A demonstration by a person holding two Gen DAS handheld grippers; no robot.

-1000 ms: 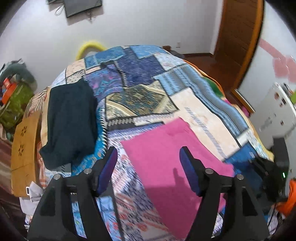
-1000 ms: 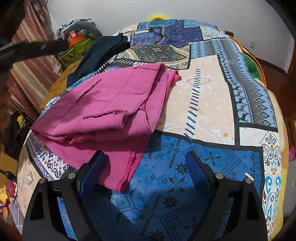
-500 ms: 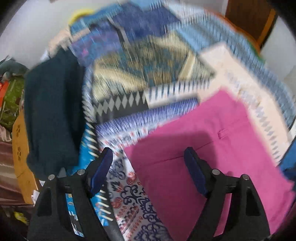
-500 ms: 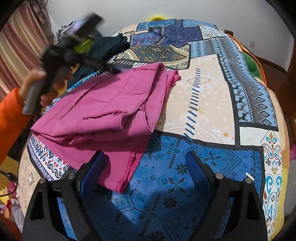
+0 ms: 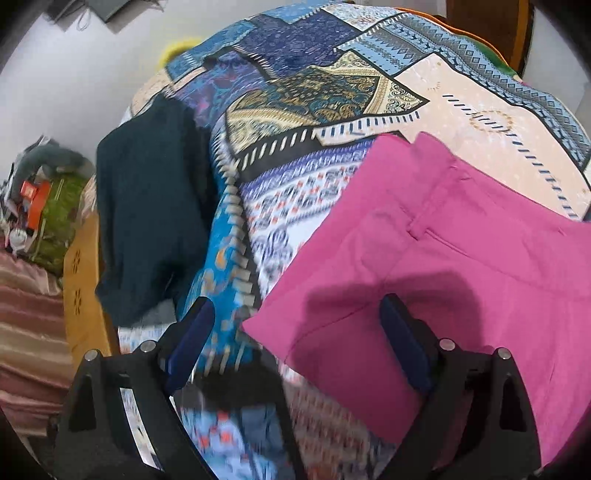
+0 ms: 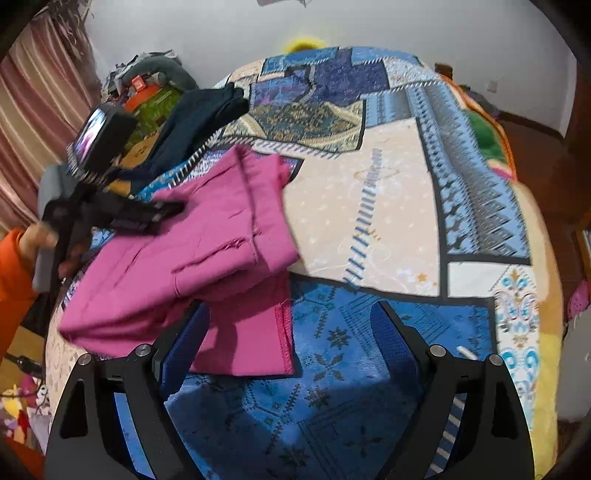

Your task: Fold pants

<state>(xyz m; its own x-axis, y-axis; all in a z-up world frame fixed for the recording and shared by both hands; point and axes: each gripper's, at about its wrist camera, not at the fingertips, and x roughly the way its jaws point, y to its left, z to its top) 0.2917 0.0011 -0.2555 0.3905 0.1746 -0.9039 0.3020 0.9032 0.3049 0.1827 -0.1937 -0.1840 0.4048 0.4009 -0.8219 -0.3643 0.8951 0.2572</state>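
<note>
The magenta pants [image 5: 443, 266] lie folded in layers on the patchwork bedspread [image 5: 332, 96]. In the right wrist view the pants [image 6: 207, 258] show a loose leg end at the near edge. My left gripper [image 5: 295, 339] is open and empty, hovering over the pants' near left corner. It also shows in the right wrist view [image 6: 162, 214], above the pants' left part. My right gripper [image 6: 290, 347] is open and empty, just above the pants' loose leg end and the blue patch of the bedspread [image 6: 369, 221].
A dark teal garment [image 5: 147, 206] lies folded at the bed's left edge. A wooden stool [image 5: 81, 291] and a pile of clutter [image 5: 40, 206] stand left of the bed. A striped curtain [image 6: 37, 110] hangs at far left. A wooden door [image 5: 517, 33] is at back right.
My left gripper has swung down and in over the pants' left corner. My right gripper has moved forward toward the pants' loose leg end. Both stayed open.
</note>
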